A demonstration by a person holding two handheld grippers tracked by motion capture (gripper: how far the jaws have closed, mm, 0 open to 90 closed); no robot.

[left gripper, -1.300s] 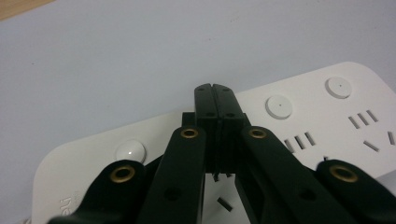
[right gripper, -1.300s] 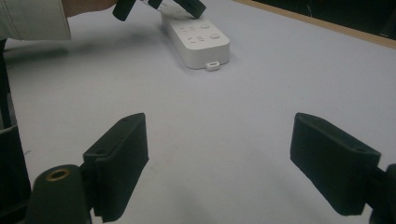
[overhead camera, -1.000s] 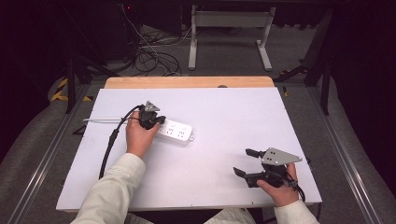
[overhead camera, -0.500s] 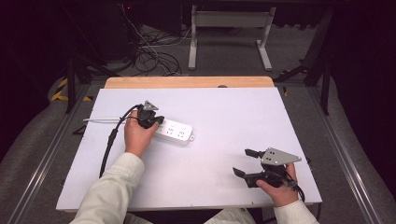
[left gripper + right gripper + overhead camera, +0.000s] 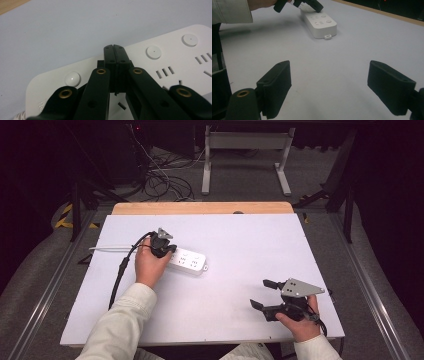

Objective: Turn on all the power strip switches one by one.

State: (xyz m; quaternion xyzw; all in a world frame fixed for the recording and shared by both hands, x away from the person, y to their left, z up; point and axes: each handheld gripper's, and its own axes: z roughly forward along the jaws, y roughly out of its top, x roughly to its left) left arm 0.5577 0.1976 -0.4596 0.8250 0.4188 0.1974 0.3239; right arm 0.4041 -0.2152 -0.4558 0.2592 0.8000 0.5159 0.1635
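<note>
A white power strip [image 5: 190, 261] lies on the white table [image 5: 250, 240], left of the middle. My left gripper [image 5: 167, 251] is shut, its tips down at the strip's left end. In the left gripper view the closed jaws [image 5: 113, 48] sit over the power strip [image 5: 160, 65], between a round white button [image 5: 72, 78] and the socket slots; whether they touch it I cannot tell. My right gripper [image 5: 260, 293] is open near the front right edge, nothing between its pads [image 5: 329, 82]. From there the power strip [image 5: 319, 23] and left gripper [image 5: 315, 6] lie ahead.
The strip's white cord [image 5: 107, 248] runs left across the table. A black gripper cable [image 5: 120, 275] trails toward the front left edge. A wooden strip [image 5: 200, 208] borders the far edge. Beyond it, floor cables [image 5: 165, 180] and a metal stand [image 5: 245, 150].
</note>
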